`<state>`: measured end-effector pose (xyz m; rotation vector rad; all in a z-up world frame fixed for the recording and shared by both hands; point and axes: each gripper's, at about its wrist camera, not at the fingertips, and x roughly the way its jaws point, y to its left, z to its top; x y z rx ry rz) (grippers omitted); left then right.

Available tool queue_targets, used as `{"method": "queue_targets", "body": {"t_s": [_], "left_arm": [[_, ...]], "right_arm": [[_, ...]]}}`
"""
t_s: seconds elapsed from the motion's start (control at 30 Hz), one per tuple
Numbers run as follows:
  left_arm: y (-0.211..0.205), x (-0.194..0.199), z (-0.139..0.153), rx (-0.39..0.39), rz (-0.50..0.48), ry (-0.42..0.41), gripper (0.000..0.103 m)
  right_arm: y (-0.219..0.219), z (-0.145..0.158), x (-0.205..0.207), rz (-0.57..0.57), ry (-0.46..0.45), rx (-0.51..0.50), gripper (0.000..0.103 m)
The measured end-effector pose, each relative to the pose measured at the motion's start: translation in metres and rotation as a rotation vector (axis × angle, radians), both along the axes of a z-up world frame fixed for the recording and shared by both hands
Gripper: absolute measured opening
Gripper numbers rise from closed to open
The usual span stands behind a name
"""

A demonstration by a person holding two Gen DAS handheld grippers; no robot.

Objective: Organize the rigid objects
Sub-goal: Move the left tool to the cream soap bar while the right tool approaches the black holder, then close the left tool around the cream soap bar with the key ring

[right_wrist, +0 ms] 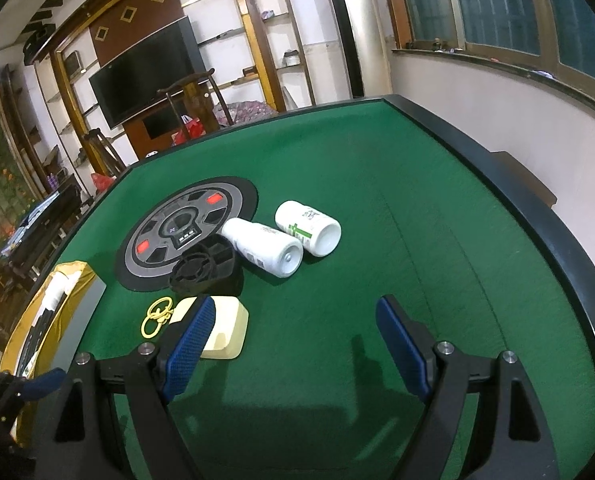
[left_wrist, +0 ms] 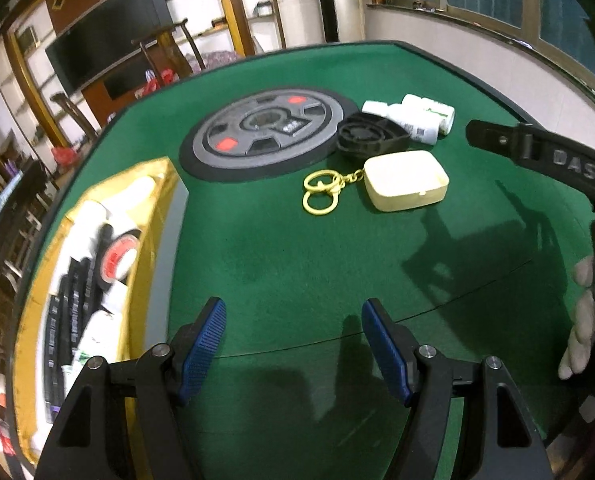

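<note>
- The left tongs (left_wrist: 293, 344) are standing wide over bare green felt, with nothing between the blue pads (left_wrist: 203, 350).
- The right tongs (right_wrist: 293, 348) are likewise gaping wide and empty above the surface (right_wrist: 377, 208).
- Just to the left of the left tongs, a gold-walled box (left_wrist: 153, 248) is sitting at the surface's edge, holding white bottles, a red-topped roll and dark sticks packed together.
- At the far right of the left tongs' view, a gloved hand (left_wrist: 581, 312) is gripping the handle of the other tool.
- Ahead of the left tongs and slightly right, a cream case (left_wrist: 405, 180) is lying flat, with a yellow keyring (left_wrist: 321, 192) chained to its left side.
- In the right wrist view, the cream case is lying partly behind the right tongs' left pad.
- Just beyond the case, a black fan-like piece (left_wrist: 371, 136) is resting partly on the rim of the round grey disc (left_wrist: 265, 128) set in the surface.
- Farthest out, two white bottles (right_wrist: 281, 244) are lying on their sides next to each other, the nearer one just beside the black piece.
</note>
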<state>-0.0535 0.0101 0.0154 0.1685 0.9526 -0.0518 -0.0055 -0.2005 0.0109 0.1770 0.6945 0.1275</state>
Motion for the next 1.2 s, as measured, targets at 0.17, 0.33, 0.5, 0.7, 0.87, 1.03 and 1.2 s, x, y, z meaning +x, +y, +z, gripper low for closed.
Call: {"method": "queue_targets", "body": {"t_s": [0.17, 0.33, 0.5, 0.7, 0.87, 1.03, 1.2], "left_arm": [[0.012, 0.01, -0.011, -0.1, 0.029, 0.04, 0.076], [0.015, 0.008, -0.013, -0.129, 0.011, 0.025, 0.079], [0.013, 0.007, -0.014, -0.136, -0.017, 0.023, 0.088], [0.008, 0.009, -0.015, -0.136, -0.055, 0.041, 0.097], [0.009, 0.008, -0.014, -0.14, -0.058, 0.042, 0.097], [0.009, 0.007, -0.013, -0.148, -0.058, 0.04, 0.097], [0.008, 0.008, -0.013, -0.142, -0.052, 0.043, 0.097]], "right_arm": [[-0.003, -0.003, 0.003, 0.037, 0.021, 0.065, 0.082], [-0.014, -0.009, 0.018, 0.109, 0.117, 0.318, 0.082], [-0.003, -0.012, 0.049, 0.168, 0.207, 0.468, 0.082], [0.023, -0.022, 0.076, 0.211, 0.222, 0.422, 0.082], [0.041, -0.035, 0.071, 0.459, 0.319, 0.617, 0.082], [0.045, -0.032, 0.06, 0.666, 0.358, 0.817, 0.082], [0.0, -0.031, 0.061, 0.457, 0.269, 0.838, 0.082]]}}
